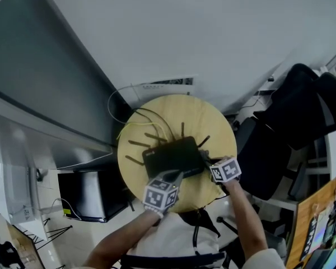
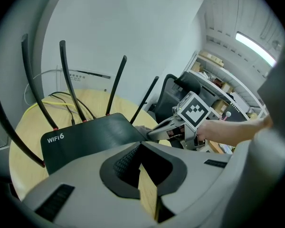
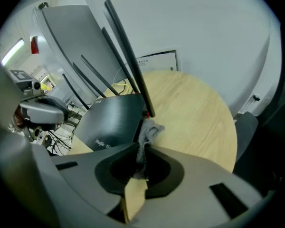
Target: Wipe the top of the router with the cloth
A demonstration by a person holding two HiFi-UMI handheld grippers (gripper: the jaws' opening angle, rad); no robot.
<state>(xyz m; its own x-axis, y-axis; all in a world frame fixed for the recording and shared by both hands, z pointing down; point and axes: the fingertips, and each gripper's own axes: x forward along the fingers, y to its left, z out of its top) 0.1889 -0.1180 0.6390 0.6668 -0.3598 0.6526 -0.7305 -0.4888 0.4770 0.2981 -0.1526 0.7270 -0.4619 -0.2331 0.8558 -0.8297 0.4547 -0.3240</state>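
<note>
A round wooden table [image 1: 213, 122] stands against a white wall [image 1: 213, 27], black chair [image 1: 288, 125] beside.

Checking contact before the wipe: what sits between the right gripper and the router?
A grey cloth, pinched in the right gripper, bunches against the router at its edge; the right gripper view shows it.

Probably an office: black desk chairs [image 1: 297, 116], cluttered shelves [image 2: 218, 82] and a ceiling strip light [image 2: 254, 44].

I'm watching the cloth [image 3: 150, 130] vanish at its lower end inside the right gripper [image 3: 141, 151], the router [image 2: 90, 137] lose its near edge behind the left gripper [image 2: 140, 148], and its leftmost antenna [image 2: 33, 153] run off frame.
</note>
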